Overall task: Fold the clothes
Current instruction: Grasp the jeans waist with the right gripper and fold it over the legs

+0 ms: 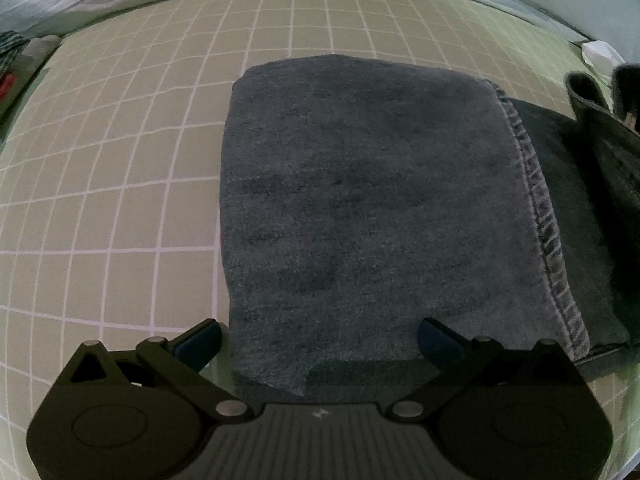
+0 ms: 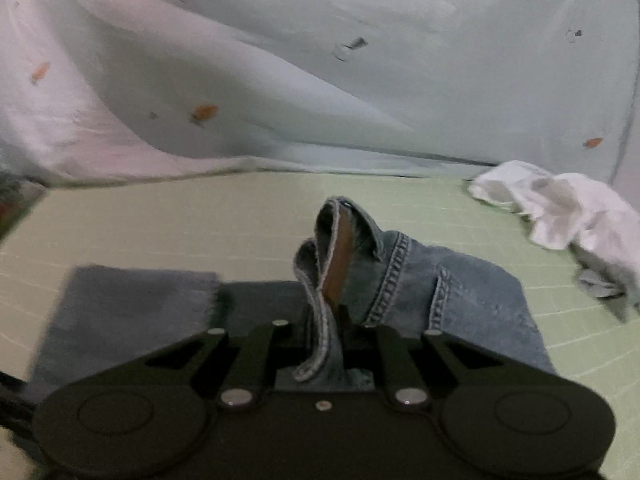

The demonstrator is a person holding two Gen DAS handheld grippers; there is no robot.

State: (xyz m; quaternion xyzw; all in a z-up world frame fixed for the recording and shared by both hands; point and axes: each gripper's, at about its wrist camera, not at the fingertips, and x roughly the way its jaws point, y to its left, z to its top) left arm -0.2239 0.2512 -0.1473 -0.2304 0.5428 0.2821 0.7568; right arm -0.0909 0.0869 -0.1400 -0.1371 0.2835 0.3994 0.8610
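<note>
My left gripper is matte black: 2 rounded housings, each with a faint embossed disc, flank a ribbed grey centre plate bearing a small pale logo. Silver rivets pin its linkage bars, and the fingertips look dark blue. My right gripper shows the same black housings and silver rivets, plus 1 small screw at centre.

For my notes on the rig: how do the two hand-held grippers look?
Both are matte black, with two round housings, angled link bars and silver pivot pins. The left hand-held gripper has blue pads and a ribbed grey centre plate with a small white mark; the right hand-held gripper is blurred.
</note>
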